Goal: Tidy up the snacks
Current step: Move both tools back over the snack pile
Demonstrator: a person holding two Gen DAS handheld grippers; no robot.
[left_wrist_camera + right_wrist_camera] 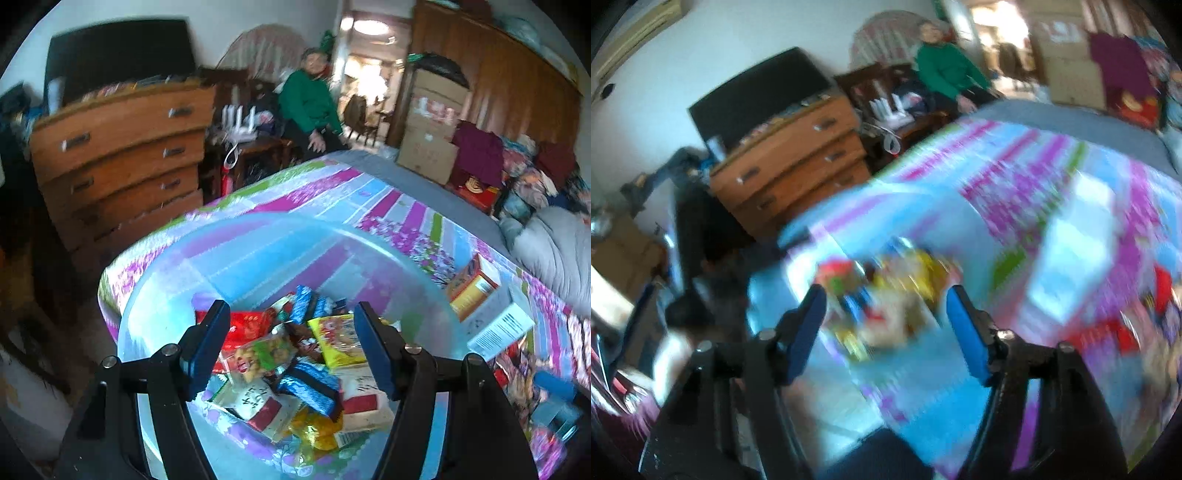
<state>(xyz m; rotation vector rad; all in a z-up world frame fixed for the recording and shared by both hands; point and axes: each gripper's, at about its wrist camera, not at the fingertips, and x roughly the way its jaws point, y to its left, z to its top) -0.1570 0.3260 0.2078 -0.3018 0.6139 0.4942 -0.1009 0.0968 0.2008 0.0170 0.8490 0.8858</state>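
both the left hand-held gripper (291, 343) and right hand-held gripper (886, 325) are hanging empty, jaws apart, over the tub (369, 240) holding the snacks (295, 362) just ahead, collected for sorting.

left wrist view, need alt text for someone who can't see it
Open left gripper hovers over a clear plastic tub of mixed snack packets on a striped floral bedspread. Two boxes lie to its right; a wooden dresser stands behind.

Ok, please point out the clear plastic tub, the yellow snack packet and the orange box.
clear plastic tub (369, 240), left wrist view, far rim.
yellow snack packet (338, 341), left wrist view, front face.
orange box (471, 286), left wrist view, side face.
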